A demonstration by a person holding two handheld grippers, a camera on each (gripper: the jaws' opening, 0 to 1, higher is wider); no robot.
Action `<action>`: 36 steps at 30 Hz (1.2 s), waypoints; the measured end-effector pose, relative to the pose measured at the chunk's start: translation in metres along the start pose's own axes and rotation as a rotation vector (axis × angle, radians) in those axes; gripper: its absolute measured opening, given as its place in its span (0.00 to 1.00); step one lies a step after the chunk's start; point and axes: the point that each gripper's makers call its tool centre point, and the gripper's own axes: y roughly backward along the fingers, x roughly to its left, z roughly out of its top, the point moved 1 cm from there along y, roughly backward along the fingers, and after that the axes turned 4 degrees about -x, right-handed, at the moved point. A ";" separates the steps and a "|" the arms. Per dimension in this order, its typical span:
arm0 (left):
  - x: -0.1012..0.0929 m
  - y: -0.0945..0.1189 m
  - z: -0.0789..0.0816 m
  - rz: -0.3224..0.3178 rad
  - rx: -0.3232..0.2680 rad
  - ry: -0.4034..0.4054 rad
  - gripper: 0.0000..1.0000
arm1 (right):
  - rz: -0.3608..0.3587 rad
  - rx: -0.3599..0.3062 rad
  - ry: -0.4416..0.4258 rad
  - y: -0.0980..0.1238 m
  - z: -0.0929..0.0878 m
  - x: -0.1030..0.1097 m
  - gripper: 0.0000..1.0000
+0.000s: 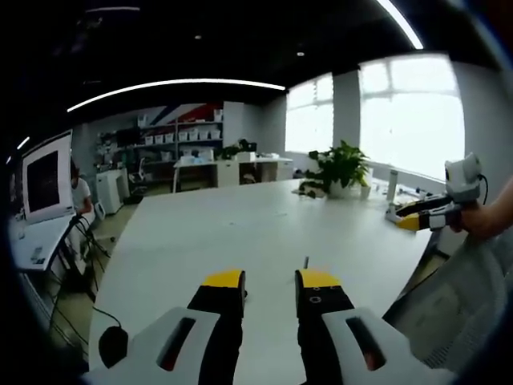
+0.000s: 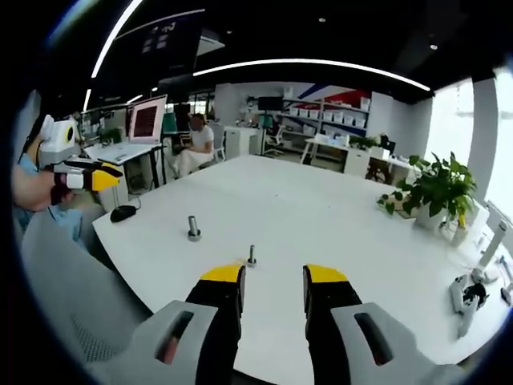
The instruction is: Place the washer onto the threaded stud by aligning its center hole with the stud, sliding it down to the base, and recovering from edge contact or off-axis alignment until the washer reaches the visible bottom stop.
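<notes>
A: Right gripper view first. Where is the threaded stud sitting?
B: Threaded stud (image 2: 252,256) is standing upright on the white bench (image 2: 321,216), just beyond the right gripper (image 2: 275,282), near the tip of its left jaw. The jaws are spread, holding nothing.
A: And the other metal piece?
B: A thicker grey bolt-like piece (image 2: 193,228) is standing further out and to the left, apart from the stud. Cannot tell if a washer is sitting on either; too small.
A: Left gripper?
B: Left gripper (image 1: 271,282) is hovering over the bench (image 1: 240,233), jaws apart, nothing between them. A thin dark pin, probably the stud (image 1: 306,262), is poking up just past its right jaw tip.
A: Anything else showing?
B: In the right gripper view, the left gripper (image 2: 94,176) is coming in at left, held by a hand. A potted plant (image 2: 437,192) is sitting at the far edge; a black mouse (image 2: 123,212) is lying near the left corner.
</notes>
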 end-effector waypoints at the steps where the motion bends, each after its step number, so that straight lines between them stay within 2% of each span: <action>1: 0.000 0.000 0.000 0.001 0.000 -0.001 0.23 | 0.001 0.002 0.000 0.000 0.000 0.000 0.31; 18: 0.001 0.001 0.001 0.006 -0.007 -0.006 0.23 | 0.021 0.024 0.036 -0.003 -0.003 0.006 0.31; 36: -0.001 0.000 -0.004 -0.001 0.013 -0.005 0.23 | 0.000 0.016 0.020 0.000 -0.003 0.002 0.31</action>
